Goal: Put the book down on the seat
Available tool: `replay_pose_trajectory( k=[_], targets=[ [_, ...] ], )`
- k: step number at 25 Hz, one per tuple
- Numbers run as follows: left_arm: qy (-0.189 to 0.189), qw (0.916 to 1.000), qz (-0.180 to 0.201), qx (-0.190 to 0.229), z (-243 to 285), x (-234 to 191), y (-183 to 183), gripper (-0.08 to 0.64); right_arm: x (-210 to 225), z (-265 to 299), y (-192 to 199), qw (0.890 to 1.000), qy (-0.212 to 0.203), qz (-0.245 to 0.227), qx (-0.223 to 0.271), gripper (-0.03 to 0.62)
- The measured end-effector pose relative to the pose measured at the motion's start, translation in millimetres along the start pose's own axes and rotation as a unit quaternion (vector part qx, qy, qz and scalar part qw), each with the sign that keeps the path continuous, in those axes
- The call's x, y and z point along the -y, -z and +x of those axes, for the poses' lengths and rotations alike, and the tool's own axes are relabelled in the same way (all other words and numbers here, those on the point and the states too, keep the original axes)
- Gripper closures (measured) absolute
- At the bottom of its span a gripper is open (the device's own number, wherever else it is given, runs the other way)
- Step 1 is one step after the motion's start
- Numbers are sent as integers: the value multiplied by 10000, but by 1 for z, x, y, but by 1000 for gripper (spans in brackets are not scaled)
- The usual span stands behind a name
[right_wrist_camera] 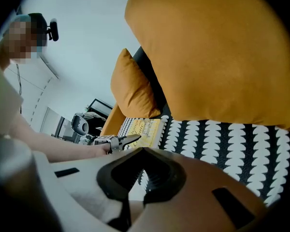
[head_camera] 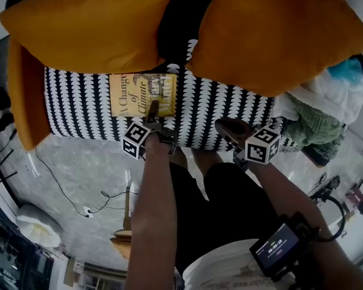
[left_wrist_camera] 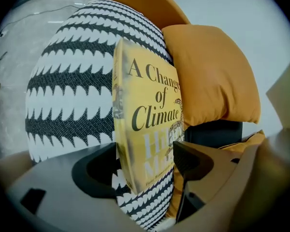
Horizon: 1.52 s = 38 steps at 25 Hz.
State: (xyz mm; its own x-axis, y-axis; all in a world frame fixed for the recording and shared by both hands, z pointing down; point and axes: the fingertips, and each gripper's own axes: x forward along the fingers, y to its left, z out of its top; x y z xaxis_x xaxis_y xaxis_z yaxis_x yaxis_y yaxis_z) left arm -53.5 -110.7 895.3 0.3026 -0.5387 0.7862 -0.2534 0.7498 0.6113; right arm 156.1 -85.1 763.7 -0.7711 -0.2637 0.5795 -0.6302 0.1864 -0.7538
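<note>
A yellow book (head_camera: 144, 94), titled "A Change of Climate", lies flat on the black-and-white patterned seat (head_camera: 78, 107), close under the two orange pillows. My left gripper (head_camera: 152, 124) is at the book's near edge. In the left gripper view the book (left_wrist_camera: 150, 105) sits between the jaws of that gripper (left_wrist_camera: 142, 151); they stand wide and open, and the book rests on the seat cushion (left_wrist_camera: 63, 81). My right gripper (head_camera: 225, 128) hovers over the seat's front edge to the right, shut and empty. Its own view shows the book (right_wrist_camera: 145, 128) and the left gripper (right_wrist_camera: 130, 139) beyond its closed tips (right_wrist_camera: 141, 151).
Two big orange pillows (head_camera: 91, 23) (head_camera: 272, 35) lean on the backrest. An orange armrest (head_camera: 24, 95) bounds the seat's left side. Clothes are heaped (head_camera: 317, 122) at the right. On the grey floor lie a cable (head_camera: 66, 192) and a white bag (head_camera: 39, 225).
</note>
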Motion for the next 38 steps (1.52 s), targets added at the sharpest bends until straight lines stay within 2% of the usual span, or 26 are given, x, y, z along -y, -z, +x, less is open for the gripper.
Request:
replay_pose_trajectory(
  k=[5, 8, 10, 13, 14, 16, 21, 24, 26, 32, 38],
  targets=[
    [-39, 10000, 58, 48, -14, -2, -2, 202, -3, 1, -1, 10000, -24, -53, -28, 578],
    [-104, 9996, 264, 79, -31, -5, -3, 202, -9, 3, -3, 9999, -62, -107, -13, 578],
    [-164, 9977, 659, 17, -44, -7, 0, 203, -13, 3, -4, 9998, -92, -148, -13, 578],
    [-260, 9890, 1445, -176, -65, -12, 4, 204, -21, 6, -5, 9997, -132, -213, -6, 578],
    [-297, 9865, 1594, -225, -71, -15, 6, 206, -24, 7, -5, 9996, -143, -235, -1, 578],
    [-361, 9851, 1661, -256, -85, -26, 10, 218, -28, 9, -2, 9995, -151, -271, 3, 578],
    [-485, 9816, 1838, -192, -119, -49, 20, 370, -35, 12, 11, 9991, -147, -382, -49, 578],
    [-383, 9747, 2194, -202, -136, -52, 26, 462, -45, 11, 17, 9987, -163, -486, -40, 578],
    [-268, 9673, 2508, -266, -149, -49, 28, 497, -54, 10, 20, 9983, -172, -562, -9, 578],
    [95, 9480, 3155, -405, -200, -41, 28, 548, -82, -3, 40, 9976, -112, -681, 89, 578],
    [500, 9411, 3335, -261, -260, -28, 16, 548, -119, -22, 53, 9959, -101, -869, 220, 578]
  ],
)
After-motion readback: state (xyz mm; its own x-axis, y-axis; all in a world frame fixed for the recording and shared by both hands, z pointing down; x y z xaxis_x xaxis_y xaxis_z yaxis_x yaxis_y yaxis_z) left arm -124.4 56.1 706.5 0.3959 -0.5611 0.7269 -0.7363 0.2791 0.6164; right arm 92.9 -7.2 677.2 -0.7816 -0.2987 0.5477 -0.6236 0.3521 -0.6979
